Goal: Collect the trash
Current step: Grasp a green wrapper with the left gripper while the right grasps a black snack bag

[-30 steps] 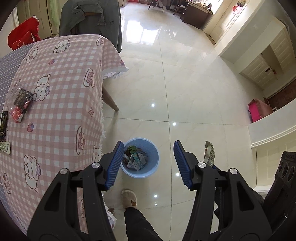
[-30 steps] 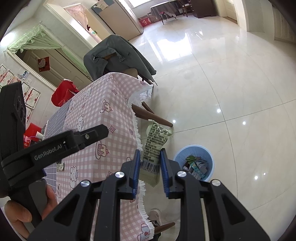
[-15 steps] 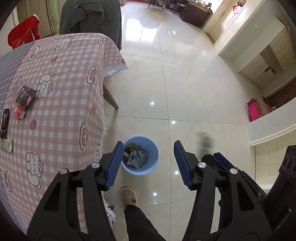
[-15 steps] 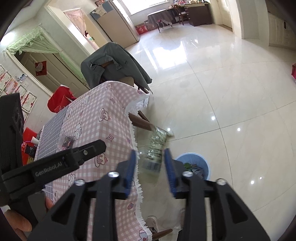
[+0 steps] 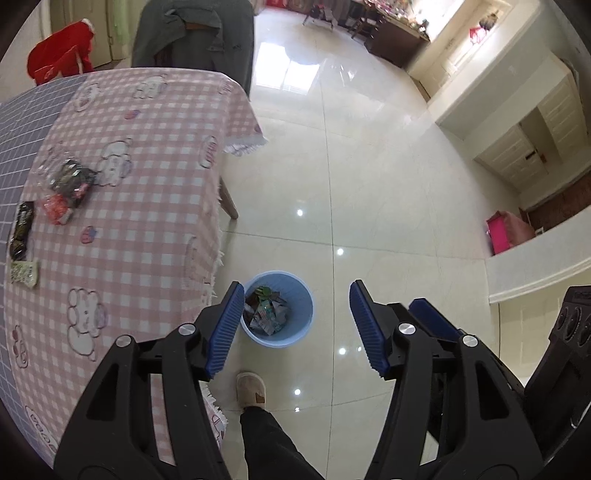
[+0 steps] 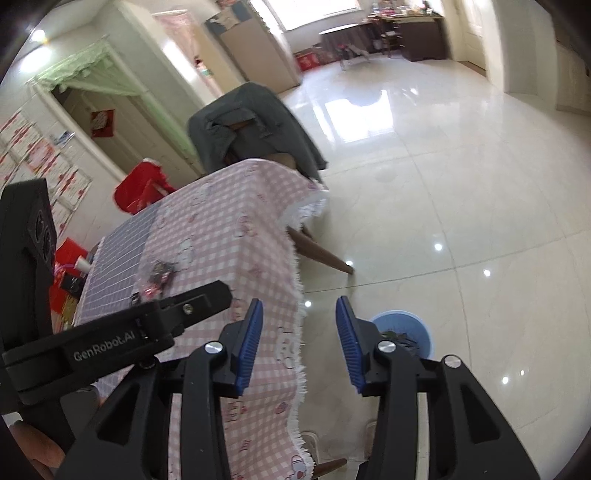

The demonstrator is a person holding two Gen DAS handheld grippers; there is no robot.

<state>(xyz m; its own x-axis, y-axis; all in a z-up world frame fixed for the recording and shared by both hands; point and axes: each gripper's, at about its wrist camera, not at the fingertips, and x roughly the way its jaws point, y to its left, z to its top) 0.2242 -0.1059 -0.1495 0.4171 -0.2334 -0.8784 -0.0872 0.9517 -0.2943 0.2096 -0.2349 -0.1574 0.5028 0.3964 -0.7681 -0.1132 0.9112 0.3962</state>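
Two empty grippers held over the floor, with a blue wastebasket below them.

Nearest, the left gripper [image 5: 295, 325] has its blue-padded jaws spread wide with nothing between them, and the right gripper [image 6: 299, 343] is likewise parted and bare. Below the left one, a beige slipper [image 5: 252, 393] stands on the glossy tile floor [image 5: 369, 184]. Just beyond it the blue wastebasket [image 5: 295, 332] sits on the floor beside the table's fringed edge; inside lie crumpled wrappers [image 5: 266, 310], green and silvery. On the pink checked tablecloth [image 5: 147, 221] more trash remains: a dark wrapper [image 5: 22, 229] and a pale green packet [image 5: 24, 271] near the left edge, then a clear bag with red and black contents [image 5: 68, 190]. Farther off, a chair draped with a grey jacket [image 5: 192, 33] stands at the table's far end.
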